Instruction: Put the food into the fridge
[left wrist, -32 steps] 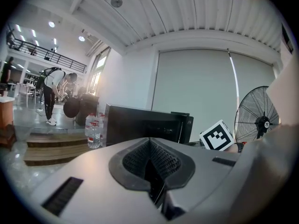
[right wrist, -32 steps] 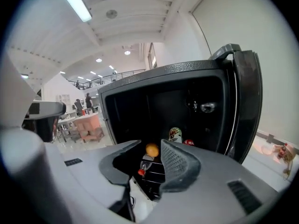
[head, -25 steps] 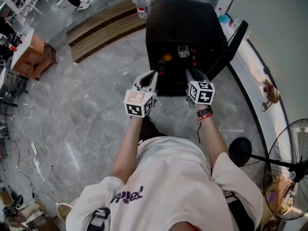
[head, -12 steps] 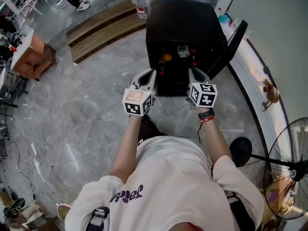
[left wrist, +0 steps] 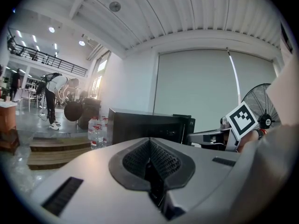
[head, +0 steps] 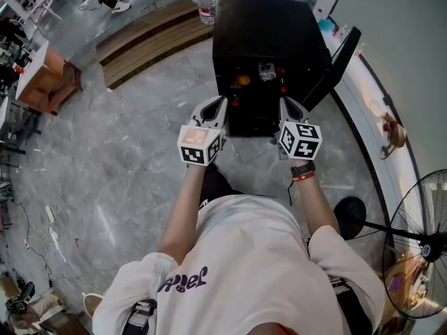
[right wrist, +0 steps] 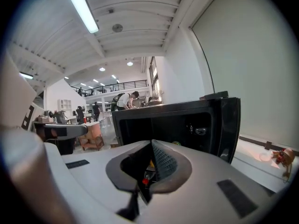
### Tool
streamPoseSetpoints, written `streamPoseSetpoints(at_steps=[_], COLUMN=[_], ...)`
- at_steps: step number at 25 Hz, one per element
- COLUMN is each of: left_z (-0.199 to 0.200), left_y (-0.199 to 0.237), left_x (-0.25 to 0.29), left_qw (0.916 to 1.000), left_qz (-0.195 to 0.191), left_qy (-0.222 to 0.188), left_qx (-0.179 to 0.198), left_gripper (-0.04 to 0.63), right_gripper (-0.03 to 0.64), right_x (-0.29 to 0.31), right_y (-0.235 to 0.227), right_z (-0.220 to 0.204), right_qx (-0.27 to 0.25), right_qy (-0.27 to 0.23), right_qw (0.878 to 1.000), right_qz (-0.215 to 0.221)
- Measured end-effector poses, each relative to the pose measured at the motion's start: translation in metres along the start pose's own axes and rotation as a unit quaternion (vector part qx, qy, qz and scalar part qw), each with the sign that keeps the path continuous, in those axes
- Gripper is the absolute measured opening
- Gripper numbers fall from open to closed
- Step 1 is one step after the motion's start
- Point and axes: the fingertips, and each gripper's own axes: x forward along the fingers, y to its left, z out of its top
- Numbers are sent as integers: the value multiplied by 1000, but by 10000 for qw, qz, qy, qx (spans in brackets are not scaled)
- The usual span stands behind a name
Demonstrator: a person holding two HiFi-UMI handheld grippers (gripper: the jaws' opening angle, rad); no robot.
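Food [head: 242,81] already lies inside the open black fridge [head: 269,30], just beyond the tips of both tongs: an orange round piece with small red bits beside it. In the head view the left tongs [head: 215,106] and right tongs [head: 288,106] point side by side at the fridge mouth, stopping short of it. The door [head: 341,60] stands swung out ahead of the right tongs, on their outer side.

In the left gripper view the left tongs [left wrist: 150,146] are pressed together on nothing. The fridge [left wrist: 145,125] is straight ahead, and water bottles [left wrist: 96,132] stand farther off to the outer side.

In the right gripper view the right tongs [right wrist: 150,148] have just been closing and now meet with nothing gripped. A red and yellow speck low in the slit is too small to name. The dark fridge mouth [right wrist: 173,125] fills the space ahead.

The pieces look small, light and round, so they would likely roll. A gentle pinch across the middle should suit them. The door edge and the fridge rim are what crowd any reach.
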Motion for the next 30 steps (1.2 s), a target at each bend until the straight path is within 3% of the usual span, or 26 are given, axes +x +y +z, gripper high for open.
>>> streamPoseSetpoints(at_steps=[24,30], left_z=[13,10], left_y=[-2,-3], left_x=[-10,-15], left_qw=[9998,9998], left_qz=[-17,-22], left_qy=[-184,-181], left_qx=[103,94], left_gripper=[17,18], right_gripper=[12,12], right_x=[-26,-27], right_y=[11,15], right_z=[34,25], right_qx=[-442,-363], right_qy=[-760,-657], right_qw=[9959,9970], right_qz=[-233,-206])
